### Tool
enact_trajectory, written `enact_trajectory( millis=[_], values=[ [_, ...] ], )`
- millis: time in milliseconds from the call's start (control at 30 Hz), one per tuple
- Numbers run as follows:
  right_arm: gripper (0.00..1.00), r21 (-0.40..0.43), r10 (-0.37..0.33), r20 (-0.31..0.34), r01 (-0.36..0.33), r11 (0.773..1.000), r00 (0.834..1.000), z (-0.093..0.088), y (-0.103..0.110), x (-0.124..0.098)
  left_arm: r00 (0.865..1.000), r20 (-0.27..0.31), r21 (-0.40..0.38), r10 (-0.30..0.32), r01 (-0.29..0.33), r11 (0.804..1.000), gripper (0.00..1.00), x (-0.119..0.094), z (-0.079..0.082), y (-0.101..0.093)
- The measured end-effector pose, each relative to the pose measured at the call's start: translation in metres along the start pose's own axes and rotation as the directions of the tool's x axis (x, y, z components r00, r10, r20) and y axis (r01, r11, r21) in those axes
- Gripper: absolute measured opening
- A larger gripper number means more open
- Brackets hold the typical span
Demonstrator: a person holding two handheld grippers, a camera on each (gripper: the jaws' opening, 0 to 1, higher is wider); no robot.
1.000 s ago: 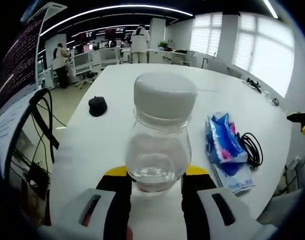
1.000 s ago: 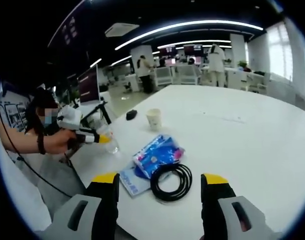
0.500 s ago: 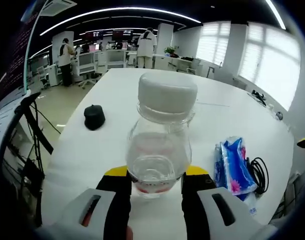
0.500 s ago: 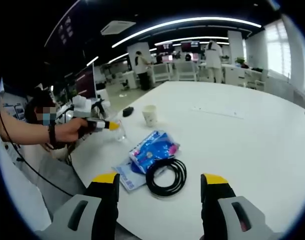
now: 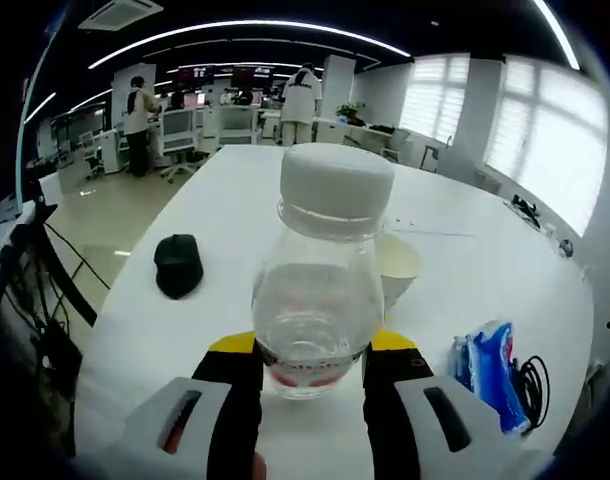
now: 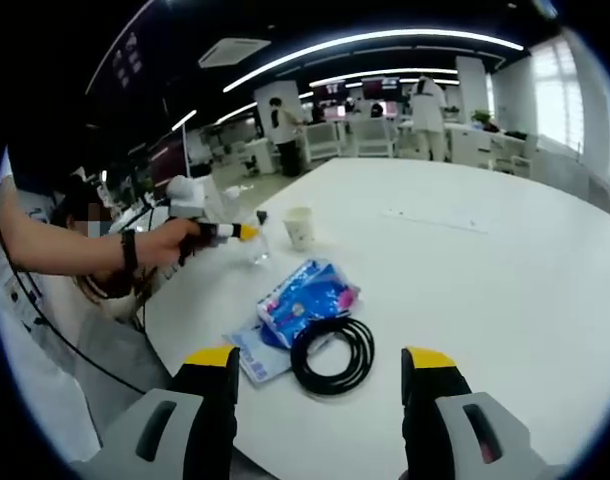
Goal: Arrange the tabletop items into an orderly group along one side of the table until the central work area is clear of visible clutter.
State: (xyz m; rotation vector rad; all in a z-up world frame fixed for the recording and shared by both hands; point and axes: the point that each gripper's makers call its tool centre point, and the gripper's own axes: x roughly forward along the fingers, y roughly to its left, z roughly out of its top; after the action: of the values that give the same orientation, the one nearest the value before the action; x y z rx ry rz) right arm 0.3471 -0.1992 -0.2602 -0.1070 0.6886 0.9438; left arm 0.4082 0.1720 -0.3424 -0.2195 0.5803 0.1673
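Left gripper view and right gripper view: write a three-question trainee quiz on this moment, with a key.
1. True or false: the left gripper is shut on the clear bottle.
2. What lies coiled beside the blue tissue pack? A) black cable B) rope C) belt
3. Fill in: the right gripper is ____ and holds nothing.

Key: 1 true. 2 A, the black cable. 3 open.

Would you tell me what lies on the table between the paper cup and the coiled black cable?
In the right gripper view, the blue tissue pack lies between the paper cup and the coiled black cable, touching the cable's near edge.
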Motion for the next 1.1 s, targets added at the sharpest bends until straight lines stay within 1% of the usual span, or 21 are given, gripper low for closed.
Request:
enact_trajectory(
  millis=[100,233,333,433,467,533,767,1100],
  values=[
    [0.67,0.004,0.001,-0.004,-0.001,1.0,1.0,0.0,-0.001,0.003,1.0,0.008,-0.002,0.01,-0.01,1.0,0.38,0.01,0.009,0.005],
    [0.67,0.008,0.004,-0.015,-0.004,1.0,1.0,-0.001,0.0,0.007,1.0,0.013,0.004,0.014,-0.014,1.0,0.38,0.017,0.015,0.007],
    [0.67,0.008,0.006,-0.022,-0.006,1.0,1.0,-0.001,0.001,0.009,1.0,0.023,-0.002,0.009,-0.009,1.0,0.38,0.032,0.023,0.014],
    [0.67,0.01,0.004,-0.028,-0.004,1.0,1.0,-0.001,0.0,0.011,0.999,0.031,-0.008,0.008,-0.008,1.0,0.38,0.041,0.03,0.017],
    [0.67,0.01,0.004,-0.029,-0.004,1.0,1.0,-0.001,0.0,0.011,0.999,0.032,-0.006,0.009,-0.009,1.0,0.38,0.037,0.027,0.014],
    [0.67,0.012,0.003,-0.03,-0.003,1.0,1.0,-0.001,0.0,0.012,0.999,0.033,0.001,0.011,-0.011,1.0,0.38,0.036,0.027,0.011],
    [0.66,0.013,0.003,-0.044,-0.003,1.0,0.999,-0.004,-0.002,0.016,0.999,0.034,0.016,-0.005,0.005,1.0,0.38,0.044,0.035,0.003],
    [0.66,0.018,0.006,-0.049,-0.005,1.0,0.999,-0.006,0.0,0.018,0.999,0.036,0.0,-0.008,0.008,1.0,0.39,0.05,0.04,0.004]
  ],
)
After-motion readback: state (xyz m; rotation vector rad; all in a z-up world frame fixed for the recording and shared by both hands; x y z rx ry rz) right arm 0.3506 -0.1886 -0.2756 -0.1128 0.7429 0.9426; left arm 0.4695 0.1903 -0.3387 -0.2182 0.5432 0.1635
